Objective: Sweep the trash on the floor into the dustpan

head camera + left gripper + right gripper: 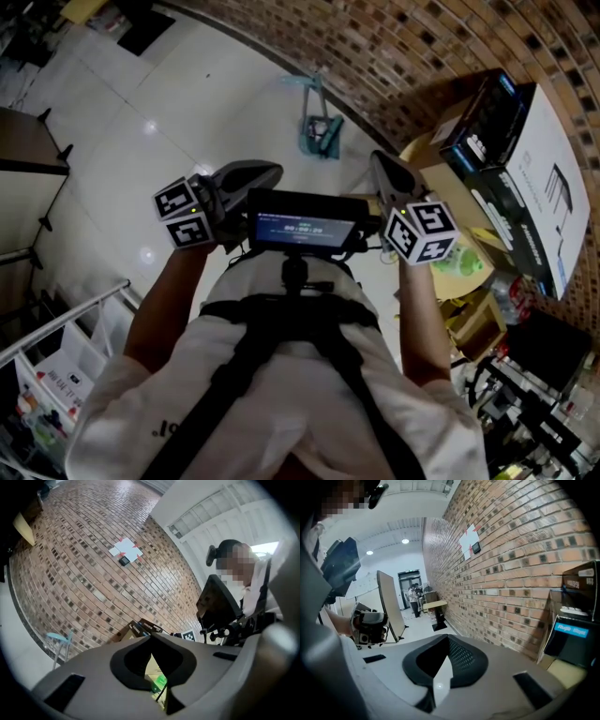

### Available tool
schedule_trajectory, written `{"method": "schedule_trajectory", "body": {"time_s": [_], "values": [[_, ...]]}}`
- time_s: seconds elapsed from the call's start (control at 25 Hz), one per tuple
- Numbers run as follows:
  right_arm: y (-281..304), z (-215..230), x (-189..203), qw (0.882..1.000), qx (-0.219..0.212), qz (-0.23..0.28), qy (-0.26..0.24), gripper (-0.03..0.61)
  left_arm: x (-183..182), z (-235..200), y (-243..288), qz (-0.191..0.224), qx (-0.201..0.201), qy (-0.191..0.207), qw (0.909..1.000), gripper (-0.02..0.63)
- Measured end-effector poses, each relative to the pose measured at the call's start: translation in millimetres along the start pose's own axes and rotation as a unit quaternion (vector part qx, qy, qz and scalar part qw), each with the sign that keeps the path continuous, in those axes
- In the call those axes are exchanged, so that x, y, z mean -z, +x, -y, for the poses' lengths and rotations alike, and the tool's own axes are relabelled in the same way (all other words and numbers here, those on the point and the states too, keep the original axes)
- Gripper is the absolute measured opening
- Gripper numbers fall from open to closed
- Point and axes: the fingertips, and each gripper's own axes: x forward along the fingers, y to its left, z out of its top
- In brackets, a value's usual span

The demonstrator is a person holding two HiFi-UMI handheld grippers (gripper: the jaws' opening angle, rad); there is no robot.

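Head view | we see white floor [159, 112] on the left, brick wall [403, 47] far right | boxes [525, 159] on the right | teal dustpan [319, 127] standing far off, at the wall's foot | our left gripper [272, 171] and right gripper [380, 164] near us, jaws pressed together, nothing between them

White shirt [127, 412], black harness straps [281, 330]
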Motion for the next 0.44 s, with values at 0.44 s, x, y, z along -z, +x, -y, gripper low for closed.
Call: {"method": "schedule_trajectory", "body": {"time_s": [0.44], "values": [[6.2, -7.8, -3.1, 1.0, -0.023, 0.012, 0.018, 0.0, -5.6, -3.5, 1.8, -0.003, -0.003, -0.001, 1.0, 0.003]]}}
